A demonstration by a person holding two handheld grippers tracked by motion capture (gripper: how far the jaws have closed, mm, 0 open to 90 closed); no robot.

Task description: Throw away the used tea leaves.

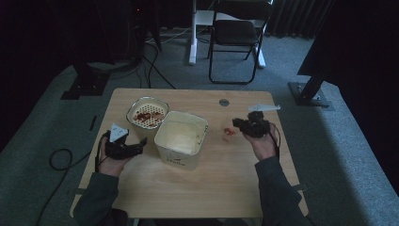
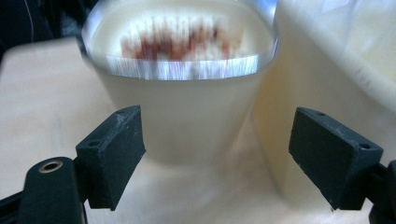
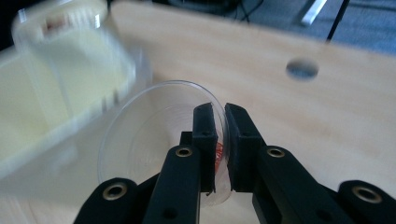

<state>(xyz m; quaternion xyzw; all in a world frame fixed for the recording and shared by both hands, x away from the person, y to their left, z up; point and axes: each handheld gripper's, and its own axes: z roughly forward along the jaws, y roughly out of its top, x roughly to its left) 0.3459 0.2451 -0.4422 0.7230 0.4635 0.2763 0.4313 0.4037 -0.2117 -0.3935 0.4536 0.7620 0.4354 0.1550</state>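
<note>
On the table point(image 1: 155, 188), the strainer point(image 1: 147, 113) sits toward the far left corner, touching the tub point(image 1: 181, 138) just right; red bits point(image 1: 227, 132) lie right of centre

A light wooden table point(image 1: 197, 188) with rounded corners and a round cable hole point(image 1: 224, 102) near its far edge carries a perforated cream strainer basket point(image 1: 147, 113) holding red pieces. Just beside it stands a larger cream tub point(image 1: 181, 139). Red scraps point(image 1: 228, 132) lie on the wood right of the tub.
</note>
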